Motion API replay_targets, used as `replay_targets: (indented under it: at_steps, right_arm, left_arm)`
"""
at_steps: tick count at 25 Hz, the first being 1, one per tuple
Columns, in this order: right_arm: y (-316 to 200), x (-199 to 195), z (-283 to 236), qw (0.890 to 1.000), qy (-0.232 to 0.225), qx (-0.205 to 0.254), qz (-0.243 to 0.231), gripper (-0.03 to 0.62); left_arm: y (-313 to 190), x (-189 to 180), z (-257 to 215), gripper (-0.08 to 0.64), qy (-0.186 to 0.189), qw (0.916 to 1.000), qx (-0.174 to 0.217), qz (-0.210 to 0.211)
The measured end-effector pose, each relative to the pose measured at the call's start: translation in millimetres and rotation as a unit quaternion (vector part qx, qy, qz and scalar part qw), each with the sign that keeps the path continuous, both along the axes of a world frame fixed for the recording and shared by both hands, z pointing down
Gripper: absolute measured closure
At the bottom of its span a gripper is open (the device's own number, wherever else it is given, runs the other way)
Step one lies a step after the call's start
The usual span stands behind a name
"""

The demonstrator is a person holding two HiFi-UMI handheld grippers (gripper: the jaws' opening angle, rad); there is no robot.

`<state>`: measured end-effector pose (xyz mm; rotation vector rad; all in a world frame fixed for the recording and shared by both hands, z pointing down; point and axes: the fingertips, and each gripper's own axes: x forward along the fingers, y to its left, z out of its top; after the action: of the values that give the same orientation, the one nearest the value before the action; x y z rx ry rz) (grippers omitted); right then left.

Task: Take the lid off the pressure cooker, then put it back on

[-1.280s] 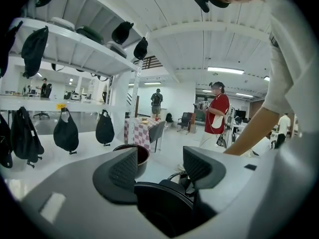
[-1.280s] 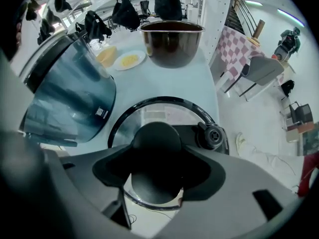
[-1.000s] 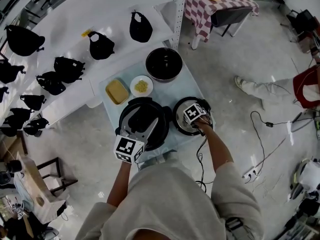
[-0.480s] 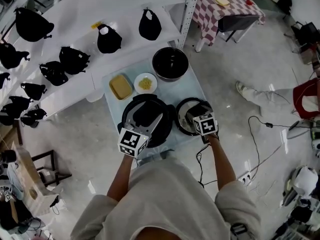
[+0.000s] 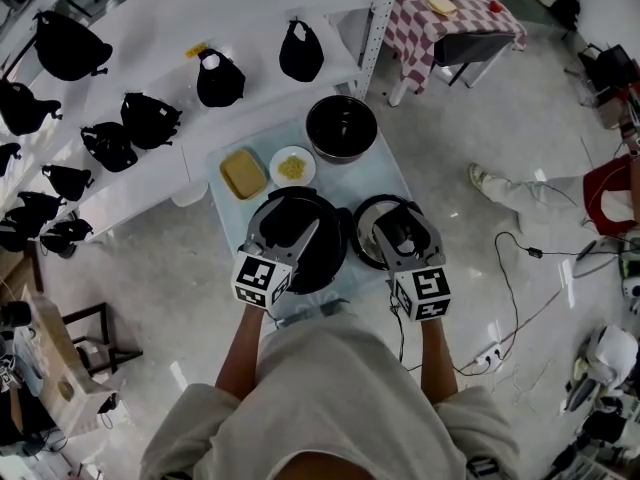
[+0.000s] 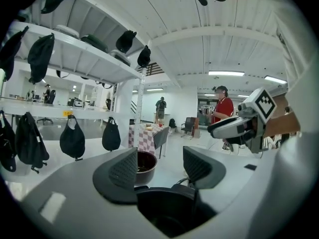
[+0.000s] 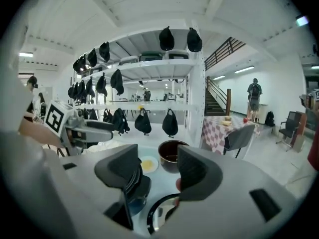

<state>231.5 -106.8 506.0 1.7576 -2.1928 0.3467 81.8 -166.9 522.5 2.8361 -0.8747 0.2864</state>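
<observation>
The black pressure cooker (image 5: 292, 236) stands open on the small table, and my left gripper (image 5: 290, 230) hovers over its mouth with jaws open and nothing between them. In the left gripper view the cooker's dark opening (image 6: 169, 213) lies just below the open left gripper (image 6: 159, 166). The lid (image 5: 372, 238) lies flat on the table to the cooker's right. My right gripper (image 5: 402, 226) is raised above the lid, free of it. Its jaws have just been closing a little but remain open and empty. In the right gripper view the lid's rim (image 7: 158, 210) shows beneath the right gripper (image 7: 157, 168).
A dark inner pot (image 5: 341, 128), a white plate of yellow food (image 5: 292, 166) and a yellow dish (image 5: 243, 173) stand at the table's far side. White shelves with black bags (image 5: 140, 118) run along the left. A checked table (image 5: 440, 8) stands beyond, and cables (image 5: 530, 253) lie on the floor at right.
My right gripper has lifted off the lid and drawn back toward me, tilting from pointing down to nearly level. The lid stays on the table. The left gripper has hardly moved.
</observation>
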Motion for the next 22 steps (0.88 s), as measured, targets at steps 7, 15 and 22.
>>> replay_targets:
  at_steps: [7,15,22]
  right_arm:
    - [8.9,-15.7,-28.4,0.999,-0.019,0.049,-0.009,0.342]
    - [8.2,-9.1,4.6,1.0,-0.027,0.006,-0.012,0.317]
    - [-2.5,22.0,91.2,0.995,-0.046,-0.09,-0.005,0.304]
  left_arm:
    - [2.0,-7.9,-6.2,0.293,0.007,0.9999,0.005,-0.008]
    - [6.0,-5.9,-9.3,0.293,0.008,0.9999,0.007,-0.006]
    - [6.3,-6.7,-11.3,0.293,0.009,0.9999,0.01,-0.008]
